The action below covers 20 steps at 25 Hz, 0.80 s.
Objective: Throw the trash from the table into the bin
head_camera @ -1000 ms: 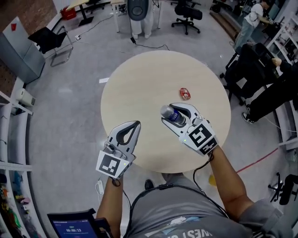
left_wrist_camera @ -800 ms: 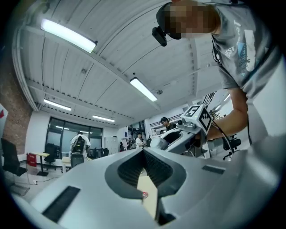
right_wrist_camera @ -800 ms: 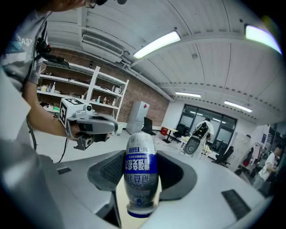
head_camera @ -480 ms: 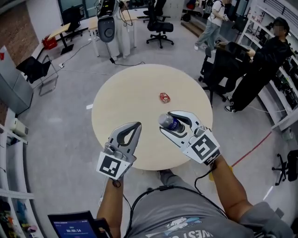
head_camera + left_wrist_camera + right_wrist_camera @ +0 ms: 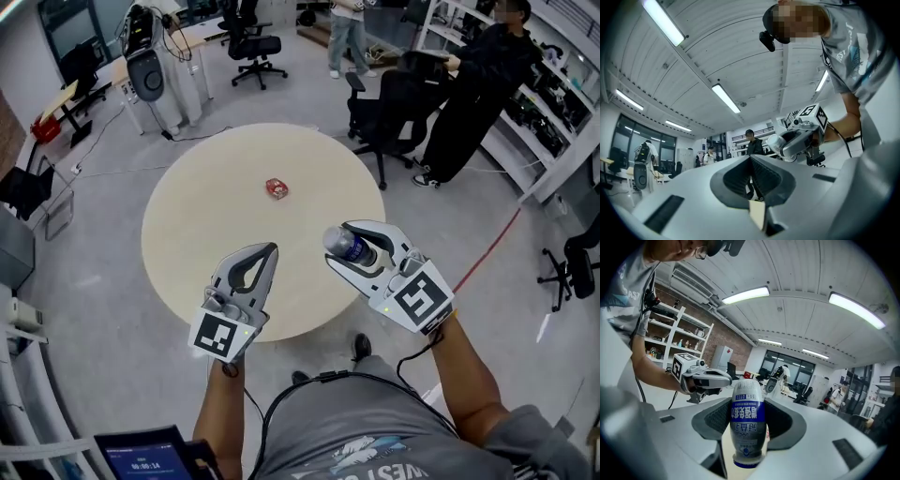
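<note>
A small white bottle with a blue label [image 5: 337, 241] [image 5: 747, 420] sits crosswise between the jaws of my right gripper [image 5: 354, 246] [image 5: 749, 404], which is shut on it above the near right edge of the round beige table [image 5: 187, 234]. My left gripper [image 5: 267, 250] [image 5: 750, 158] is shut with nothing in it, held over the table's near edge beside the right one. A small red piece of trash [image 5: 277, 187] lies alone near the table's middle, well beyond both grippers. No bin shows in any view.
A black office chair [image 5: 394, 103] stands at the table's far right, with a person in black [image 5: 469, 94] behind it. A white machine [image 5: 155, 70] and more chairs stand at the back left. A red line [image 5: 487, 253] crosses the grey floor on the right.
Both grippers have risen and drawn back toward the table's near edge, the bottle still gripped in the right one. The head view has swung, so the table now sits further left.
</note>
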Each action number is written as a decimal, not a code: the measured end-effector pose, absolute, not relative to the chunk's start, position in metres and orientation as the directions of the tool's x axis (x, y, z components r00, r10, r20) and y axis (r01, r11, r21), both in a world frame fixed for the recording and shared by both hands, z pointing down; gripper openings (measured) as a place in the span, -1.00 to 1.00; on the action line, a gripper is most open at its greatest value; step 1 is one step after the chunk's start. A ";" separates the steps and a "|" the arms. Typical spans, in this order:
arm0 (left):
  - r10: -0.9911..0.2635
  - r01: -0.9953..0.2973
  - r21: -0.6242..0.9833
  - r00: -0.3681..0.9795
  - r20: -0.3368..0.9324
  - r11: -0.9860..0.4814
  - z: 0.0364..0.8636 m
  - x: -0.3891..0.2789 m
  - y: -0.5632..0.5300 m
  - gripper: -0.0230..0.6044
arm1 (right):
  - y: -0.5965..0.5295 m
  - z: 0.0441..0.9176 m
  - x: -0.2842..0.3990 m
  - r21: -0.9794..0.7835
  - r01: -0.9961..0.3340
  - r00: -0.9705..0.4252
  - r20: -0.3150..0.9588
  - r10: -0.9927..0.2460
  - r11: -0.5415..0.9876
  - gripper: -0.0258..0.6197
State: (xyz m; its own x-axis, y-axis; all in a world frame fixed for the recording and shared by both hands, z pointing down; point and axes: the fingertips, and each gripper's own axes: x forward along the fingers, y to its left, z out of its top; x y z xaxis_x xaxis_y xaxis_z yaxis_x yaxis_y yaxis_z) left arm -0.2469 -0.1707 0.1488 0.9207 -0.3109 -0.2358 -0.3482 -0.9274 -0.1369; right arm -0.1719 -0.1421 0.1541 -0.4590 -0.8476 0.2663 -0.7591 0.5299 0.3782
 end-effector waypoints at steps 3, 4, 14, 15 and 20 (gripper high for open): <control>-0.246 -0.275 -0.125 0.946 -0.211 -0.953 0.171 -0.202 -0.170 -0.79 | -0.131 0.179 -0.124 0.345 -0.819 -0.384 0.265 -0.885 0.459 -0.24; -0.220 -0.247 -0.121 0.954 -0.201 -0.961 0.176 -0.186 -0.166 -0.79 | -0.125 0.185 -0.108 0.336 -0.835 -0.360 0.267 -0.894 0.436 -0.24; 0.113 0.106 -0.089 0.991 -0.076 -0.990 0.231 0.056 -0.078 -0.79 | -0.017 0.252 0.119 0.186 -0.969 -0.093 0.323 -0.942 0.160 -0.24; 0.146 0.141 -0.081 0.988 -0.052 -0.987 0.243 0.083 -0.063 -0.79 | 0.000 0.264 0.145 0.169 -0.977 -0.066 0.334 -0.940 0.128 -0.24; 0.305 0.306 -0.030 0.952 0.041 -0.952 0.298 0.214 0.006 -0.79 | 0.078 0.322 0.263 0.087 -0.996 0.044 0.395 -0.917 -0.010 -0.24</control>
